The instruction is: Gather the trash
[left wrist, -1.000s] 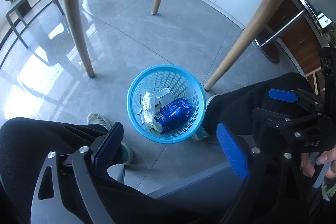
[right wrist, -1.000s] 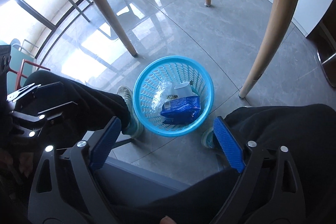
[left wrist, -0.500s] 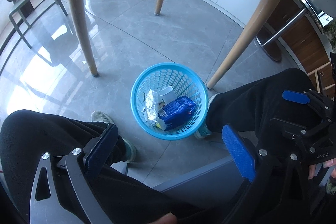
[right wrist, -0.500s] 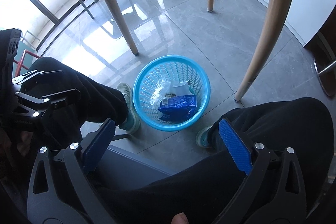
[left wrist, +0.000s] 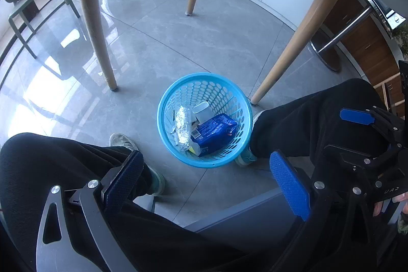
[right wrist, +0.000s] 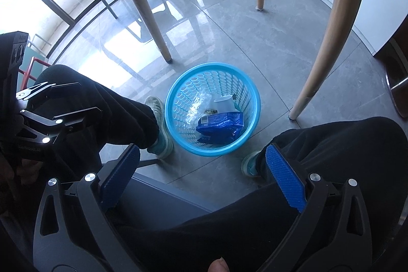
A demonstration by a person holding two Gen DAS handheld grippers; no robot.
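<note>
Basket (left wrist: pixel 163 119): blue, perforated, on the floor (left wrist: pixel 165 42) between your feet. It holds a blue packet (left wrist: pixel 214 130), crumpled foil (left wrist: pixel 184 128) and a white cup (left wrist: pixel 202 110).

Right gripper (right wrist: pixel 201 175): its jaws have just been opening and now stand wide, nothing between them. You have likely dropped your last piece.

Left gripper (left wrist: pixel 204 177): wide apart, empty, above your knee.

No loose trash shows on the floor, so collection looks complete or awaits the next find.
</note>
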